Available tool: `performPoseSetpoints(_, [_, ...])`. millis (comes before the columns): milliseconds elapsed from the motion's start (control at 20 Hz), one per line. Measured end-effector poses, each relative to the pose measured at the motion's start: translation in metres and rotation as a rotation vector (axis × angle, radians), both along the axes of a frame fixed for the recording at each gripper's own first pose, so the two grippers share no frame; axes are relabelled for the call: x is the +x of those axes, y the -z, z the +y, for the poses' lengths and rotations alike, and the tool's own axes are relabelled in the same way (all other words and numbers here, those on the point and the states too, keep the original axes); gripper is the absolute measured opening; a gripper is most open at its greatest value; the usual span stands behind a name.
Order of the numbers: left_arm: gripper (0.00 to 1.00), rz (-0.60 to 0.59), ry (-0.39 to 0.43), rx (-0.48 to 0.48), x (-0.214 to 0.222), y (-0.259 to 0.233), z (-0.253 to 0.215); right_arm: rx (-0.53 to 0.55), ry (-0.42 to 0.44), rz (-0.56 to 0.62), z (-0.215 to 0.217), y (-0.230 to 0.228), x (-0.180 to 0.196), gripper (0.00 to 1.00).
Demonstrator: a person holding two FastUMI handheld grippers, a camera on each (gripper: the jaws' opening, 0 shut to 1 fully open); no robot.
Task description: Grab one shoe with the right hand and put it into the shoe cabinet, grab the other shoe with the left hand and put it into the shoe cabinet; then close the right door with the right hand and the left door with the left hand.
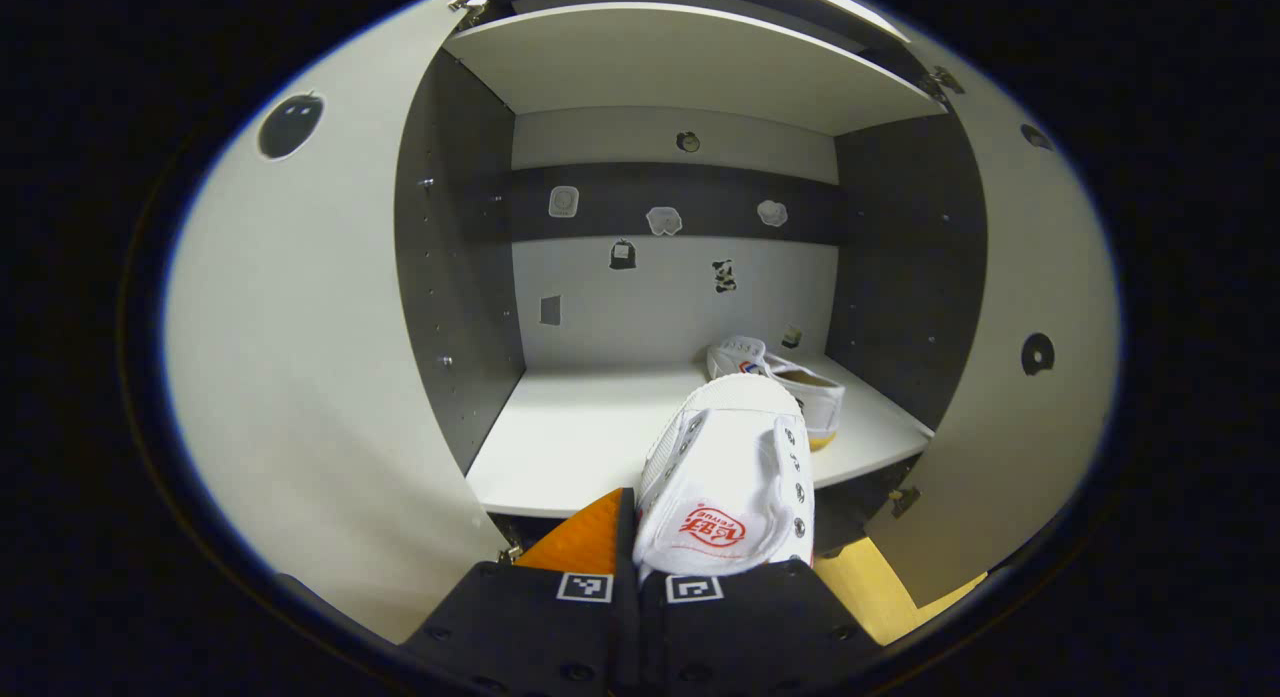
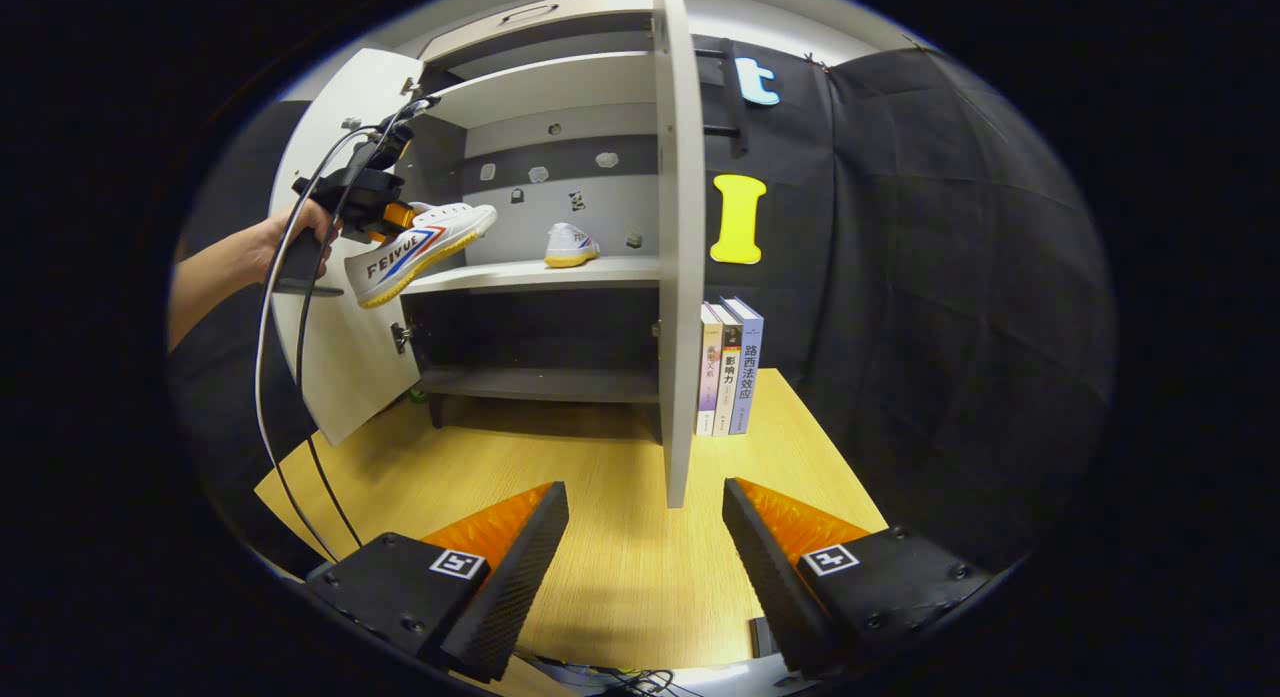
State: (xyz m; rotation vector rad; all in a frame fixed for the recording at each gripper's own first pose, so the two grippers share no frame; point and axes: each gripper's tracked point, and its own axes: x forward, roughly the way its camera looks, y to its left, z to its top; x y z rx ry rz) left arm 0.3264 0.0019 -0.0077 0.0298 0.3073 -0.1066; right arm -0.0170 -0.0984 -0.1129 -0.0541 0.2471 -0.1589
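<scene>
My left gripper (image 1: 636, 552) is shut on the heel of a white canvas shoe (image 1: 727, 477), whose toe points into the cabinet just above the front edge of the middle shelf (image 1: 570, 442). The other white shoe (image 1: 790, 379) lies on that shelf at the back right. In the right gripper view a hand holds the left gripper (image 2: 362, 199) with its shoe (image 2: 420, 242) at the cabinet's opening, and the second shoe (image 2: 570, 245) rests on the shelf. My right gripper (image 2: 645, 522) is open with nothing between its fingers, low over the wooden table (image 2: 620, 557). Both doors stand open.
The right door (image 2: 680, 277) stands edge-on straight ahead of my right gripper; the left door (image 2: 340, 357) swings out behind the left hand. Three books (image 2: 730, 367) stand upright against the cabinet's right side. A cable (image 2: 290, 377) hangs from the left gripper.
</scene>
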Motion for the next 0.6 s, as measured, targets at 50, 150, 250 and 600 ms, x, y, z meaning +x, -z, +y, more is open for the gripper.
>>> performPoseSetpoints(50, [0.05,-0.001,-0.021,-0.005,0.013,-0.008,0.002,0.015,0.010,-0.002,-0.006,0.001,-0.001,0.99])
performPoseSetpoints(150, [0.05,0.010,-0.052,0.002,0.037,-0.024,0.007,0.032,0.026,-0.011,-0.016,-0.002,0.000,0.99])
performPoseSetpoints(250, [0.05,0.039,-0.082,0.000,0.076,-0.027,0.011,0.041,0.036,-0.014,-0.024,-0.002,0.000,0.99])
performPoseSetpoints(600, [0.05,0.241,-0.190,-0.061,0.178,0.008,0.019,0.053,0.113,-0.001,-0.063,0.002,-0.013,0.98])
